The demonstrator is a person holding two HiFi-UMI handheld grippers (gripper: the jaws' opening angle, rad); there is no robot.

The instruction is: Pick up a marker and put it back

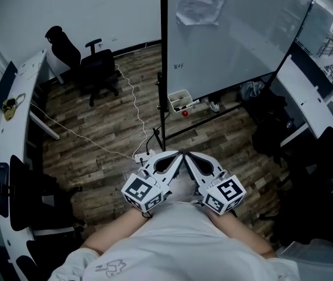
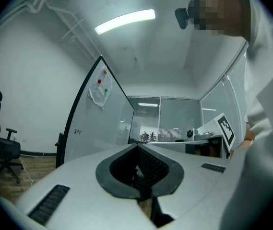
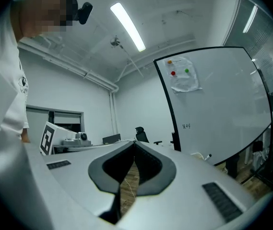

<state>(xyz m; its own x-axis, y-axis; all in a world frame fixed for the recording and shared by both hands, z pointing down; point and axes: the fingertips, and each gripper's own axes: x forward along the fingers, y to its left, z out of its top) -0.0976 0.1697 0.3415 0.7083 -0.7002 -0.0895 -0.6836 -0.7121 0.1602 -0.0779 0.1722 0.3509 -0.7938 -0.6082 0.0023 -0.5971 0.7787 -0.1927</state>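
Note:
A white basket (image 1: 179,100) hangs at the lower left corner of the whiteboard (image 1: 230,34), with dark markers (image 1: 182,106) lying in it. A small red object (image 1: 184,113) sits just below the basket. Both grippers are held close to the person's chest, well short of the board. In the head view my left gripper (image 1: 177,156) and right gripper (image 1: 188,156) meet tip to tip. Each is shut with nothing between its jaws, as seen for my left gripper (image 2: 137,146) and my right gripper (image 3: 134,143). In the right gripper view a marker (image 3: 206,156) pokes out by the whiteboard (image 3: 218,114).
A black office chair (image 1: 87,60) stands at the back left on the wooden floor, and a white cable (image 1: 134,107) runs across it. A curved white desk (image 1: 14,127) lines the left side. Black bags (image 1: 271,127) and another desk (image 1: 309,98) are at the right.

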